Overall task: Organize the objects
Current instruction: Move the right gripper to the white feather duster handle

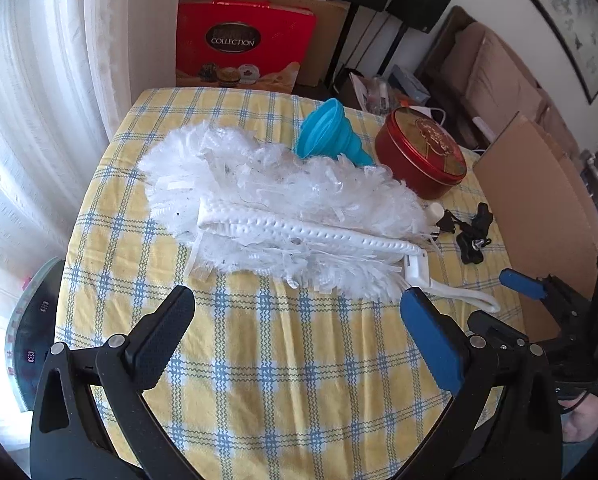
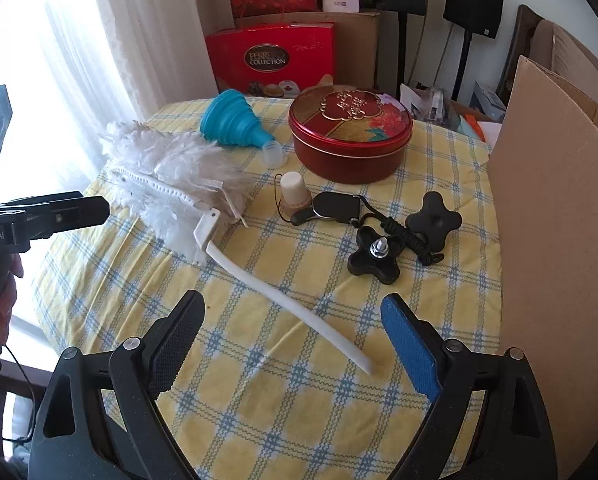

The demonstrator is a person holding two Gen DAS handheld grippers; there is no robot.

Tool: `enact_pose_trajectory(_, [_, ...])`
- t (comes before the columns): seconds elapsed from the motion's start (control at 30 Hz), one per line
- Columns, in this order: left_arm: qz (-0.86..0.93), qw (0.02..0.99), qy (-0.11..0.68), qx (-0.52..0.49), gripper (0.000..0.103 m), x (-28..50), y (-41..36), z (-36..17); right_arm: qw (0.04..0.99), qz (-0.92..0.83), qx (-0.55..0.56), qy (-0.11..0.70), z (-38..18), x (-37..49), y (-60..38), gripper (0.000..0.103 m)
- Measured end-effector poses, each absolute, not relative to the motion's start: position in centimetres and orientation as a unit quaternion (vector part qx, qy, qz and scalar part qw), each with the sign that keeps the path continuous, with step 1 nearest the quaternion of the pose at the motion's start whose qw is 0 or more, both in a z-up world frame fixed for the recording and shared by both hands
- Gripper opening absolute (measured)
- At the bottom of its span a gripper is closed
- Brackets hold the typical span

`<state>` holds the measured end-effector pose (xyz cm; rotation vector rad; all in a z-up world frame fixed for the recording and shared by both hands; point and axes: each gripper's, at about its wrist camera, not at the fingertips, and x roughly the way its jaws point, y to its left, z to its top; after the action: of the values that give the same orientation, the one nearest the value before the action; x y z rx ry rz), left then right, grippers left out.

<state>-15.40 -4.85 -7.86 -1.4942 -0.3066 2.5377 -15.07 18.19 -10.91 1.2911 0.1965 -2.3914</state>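
Note:
A white fluffy duster (image 1: 267, 196) lies across the yellow checked tablecloth (image 1: 259, 360), its white handle (image 2: 291, 304) running toward the near edge. Behind it stand a blue collapsible funnel (image 1: 331, 132) and a round red tin (image 2: 351, 136). Two black star knobs (image 2: 379, 252) and a black corded piece (image 2: 339, 208) lie right of the duster, beside a small white bottle (image 2: 293, 192). My left gripper (image 1: 299, 312) hovers open just short of the duster head. My right gripper (image 2: 295, 316) is open over the handle's end. Neither holds anything.
A brown cardboard box (image 2: 555, 240) stands along the table's right side. A clear plastic cap (image 2: 273, 154) sits by the funnel. Red gift boxes (image 2: 275, 60), speakers on stands and a white curtain (image 1: 39, 100) lie beyond the table.

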Motion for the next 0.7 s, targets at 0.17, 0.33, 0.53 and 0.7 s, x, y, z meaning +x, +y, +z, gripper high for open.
enact_pose_trajectory(0.17, [0.847,0.094,-0.105,-0.512,0.103,-15.8,-4.4,-8.7,0.206,-0.855,0.471,0.071,-11.7,-15.8,18.1,0.091])
enact_pose_trajectory(0.33, [0.841,0.104,-0.104,-0.521,0.103,-15.9,-3.4,-9.4,0.207,-0.849,0.480,0.075,-12.6,-16.1,17.9,0.087])
enact_pose_trajectory(0.53, [0.828,0.125,-0.110,-0.535,0.103,-16.2,-2.0,-10.0,0.213,-0.842,0.487,0.091,-13.2,-16.0,17.7,0.067])
enact_pose_trajectory(0.7, [0.821,0.138,-0.122,-0.540,0.102,-16.4,-1.2,-10.2,0.236,-0.831,0.493,0.105,-12.8,-15.5,17.1,0.036])
